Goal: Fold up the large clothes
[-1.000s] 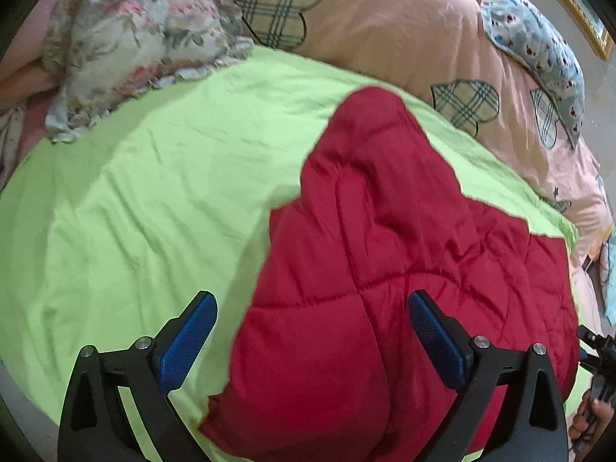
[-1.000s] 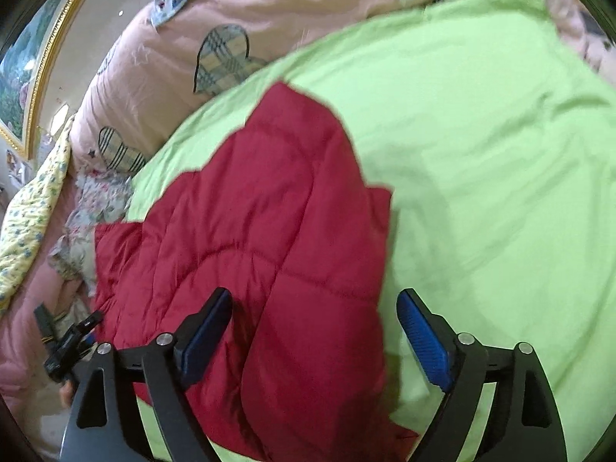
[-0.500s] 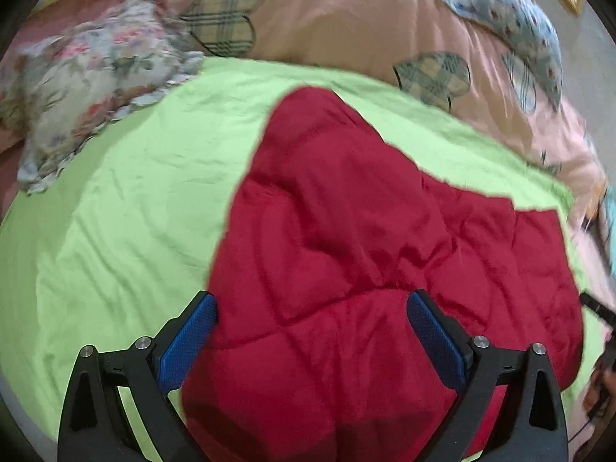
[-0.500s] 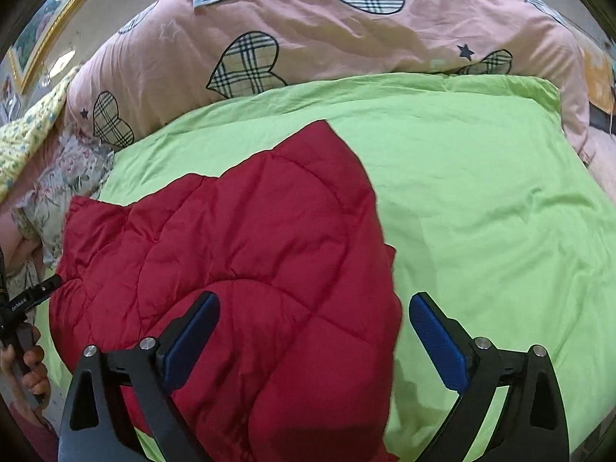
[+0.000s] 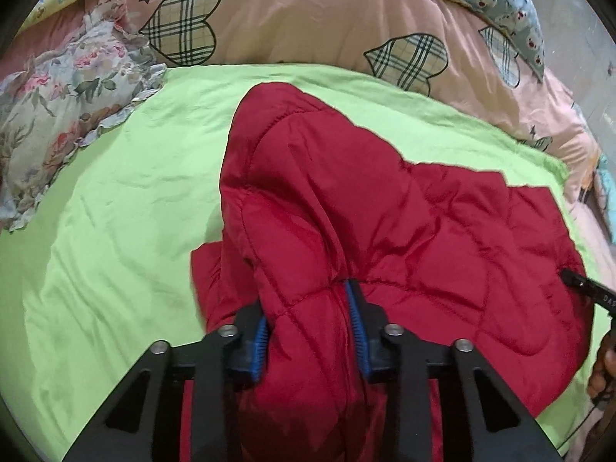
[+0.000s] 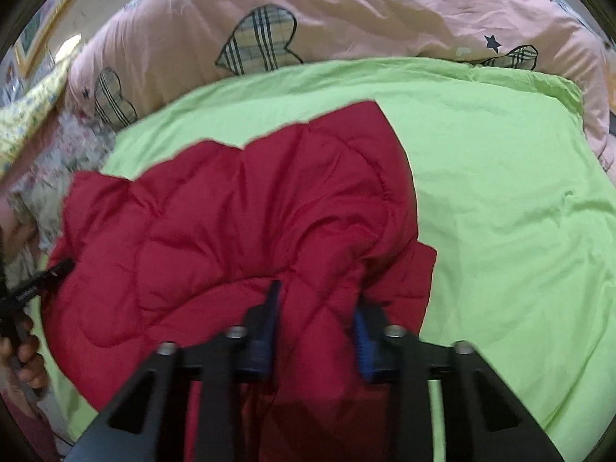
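A red quilted jacket [image 5: 385, 211] lies on a lime green sheet [image 5: 115, 200] on the bed; it also shows in the right wrist view [image 6: 231, 223]. My left gripper [image 5: 310, 317] is shut on a thick bunch of the jacket's near edge, the blue pads pressing the padding from both sides. My right gripper [image 6: 315, 315] is shut on another bunch of the jacket near its right edge. The fabric between the fingers hides the pads in part.
A pink duvet with plaid hearts [image 5: 308, 19] runs along the far side of the bed, also in the right wrist view [image 6: 346, 11]. A floral pillow [image 5: 57, 88] lies at the far left. A blue patterned pillow [image 5: 500, 0] lies at the far right.
Both grippers were open above the jacket; both have dropped onto its near edge and closed on bunches of the red fabric.
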Tool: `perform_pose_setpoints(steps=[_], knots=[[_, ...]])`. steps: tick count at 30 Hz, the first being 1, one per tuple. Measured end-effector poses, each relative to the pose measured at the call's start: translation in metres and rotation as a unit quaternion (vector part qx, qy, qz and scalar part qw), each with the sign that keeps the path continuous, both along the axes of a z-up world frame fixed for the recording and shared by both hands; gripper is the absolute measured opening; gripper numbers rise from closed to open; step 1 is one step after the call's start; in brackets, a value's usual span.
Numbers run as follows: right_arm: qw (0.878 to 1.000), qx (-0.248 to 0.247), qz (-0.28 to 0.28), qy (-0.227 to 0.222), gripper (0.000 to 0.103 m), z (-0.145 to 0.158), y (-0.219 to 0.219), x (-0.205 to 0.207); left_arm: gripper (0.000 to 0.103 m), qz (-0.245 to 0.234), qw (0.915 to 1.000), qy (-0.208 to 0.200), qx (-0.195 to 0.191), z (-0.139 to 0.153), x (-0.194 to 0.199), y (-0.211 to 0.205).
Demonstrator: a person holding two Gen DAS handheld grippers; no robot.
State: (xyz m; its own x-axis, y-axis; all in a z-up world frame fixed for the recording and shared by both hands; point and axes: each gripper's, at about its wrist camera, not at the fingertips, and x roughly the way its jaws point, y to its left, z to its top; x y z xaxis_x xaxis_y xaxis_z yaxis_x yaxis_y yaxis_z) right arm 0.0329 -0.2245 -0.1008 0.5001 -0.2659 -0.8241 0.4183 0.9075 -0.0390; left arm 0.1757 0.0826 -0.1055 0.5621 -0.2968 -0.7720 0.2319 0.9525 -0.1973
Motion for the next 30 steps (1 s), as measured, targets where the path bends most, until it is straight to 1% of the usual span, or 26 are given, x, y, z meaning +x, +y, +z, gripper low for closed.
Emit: perform_pose_setpoints(steps=[2, 5, 7, 9, 12, 14, 15, 16, 17, 19, 21, 24, 29, 30], knots=[[1.0, 0.005, 0.002, -0.01, 0.02, 0.007, 0.001, -0.001, 0.026, -0.002, 0.9999, 0.0, -0.012, 0.003, 0.008, 0.005], [0.999, 0.009, 0.004, -0.032, 0.018, 0.02, 0.001, -0.001, 0.025, -0.003, 0.9996, -0.001, -0.03, 0.01, 0.018, 0.01], [0.999, 0.016, 0.002, -0.049, 0.017, 0.029, -0.001, 0.001, 0.024, -0.001, 0.9995, 0.0, -0.032, 0.01, 0.025, 0.012], [0.998, 0.02, -0.002, -0.055, 0.017, 0.03, -0.003, 0.005, 0.024, -0.001, 0.9995, 0.008, -0.032, 0.004, 0.031, 0.011], [0.998, 0.036, -0.015, -0.054, 0.017, 0.019, -0.007, 0.011, 0.024, -0.003, 0.9984, 0.037, -0.043, -0.014, 0.044, 0.012], [0.995, 0.072, -0.028, -0.055, 0.017, 0.007, -0.019, 0.01, 0.024, -0.006, 0.9954, 0.064, -0.072, -0.029, 0.053, 0.017], [0.992, 0.102, -0.036, -0.062, 0.017, 0.002, -0.026, 0.008, 0.025, -0.007, 0.9937, 0.072, -0.085, -0.033, 0.058, 0.02], [0.986, 0.14, -0.048, -0.075, 0.017, -0.004, -0.037, 0.004, 0.025, -0.007, 0.9907, 0.083, -0.107, -0.039, 0.063, 0.026], [0.981, 0.163, -0.057, -0.085, 0.017, -0.009, -0.044, 0.001, 0.025, -0.005, 0.9884, 0.09, -0.122, -0.041, 0.069, 0.03], [0.975, 0.187, -0.069, -0.094, 0.017, -0.017, -0.052, -0.001, 0.025, -0.004, 0.9862, 0.096, -0.135, -0.044, 0.076, 0.034], [0.976, 0.184, -0.073, -0.094, 0.017, -0.022, -0.053, 0.001, 0.026, -0.004, 0.9872, 0.095, -0.128, -0.045, 0.081, 0.033], [0.979, 0.165, -0.076, -0.09, 0.018, -0.023, -0.049, 0.006, 0.029, 0.0, 0.9915, 0.086, -0.098, -0.045, 0.085, 0.026], [0.984, 0.131, -0.084, -0.082, 0.021, -0.025, -0.046, 0.011, 0.038, 0.012, 0.997, 0.062, -0.045, -0.042, 0.079, 0.016], [0.985, 0.127, -0.084, -0.081, 0.022, -0.025, -0.047, 0.012, 0.044, 0.016, 0.9977, 0.055, -0.035, -0.041, 0.076, 0.014]])
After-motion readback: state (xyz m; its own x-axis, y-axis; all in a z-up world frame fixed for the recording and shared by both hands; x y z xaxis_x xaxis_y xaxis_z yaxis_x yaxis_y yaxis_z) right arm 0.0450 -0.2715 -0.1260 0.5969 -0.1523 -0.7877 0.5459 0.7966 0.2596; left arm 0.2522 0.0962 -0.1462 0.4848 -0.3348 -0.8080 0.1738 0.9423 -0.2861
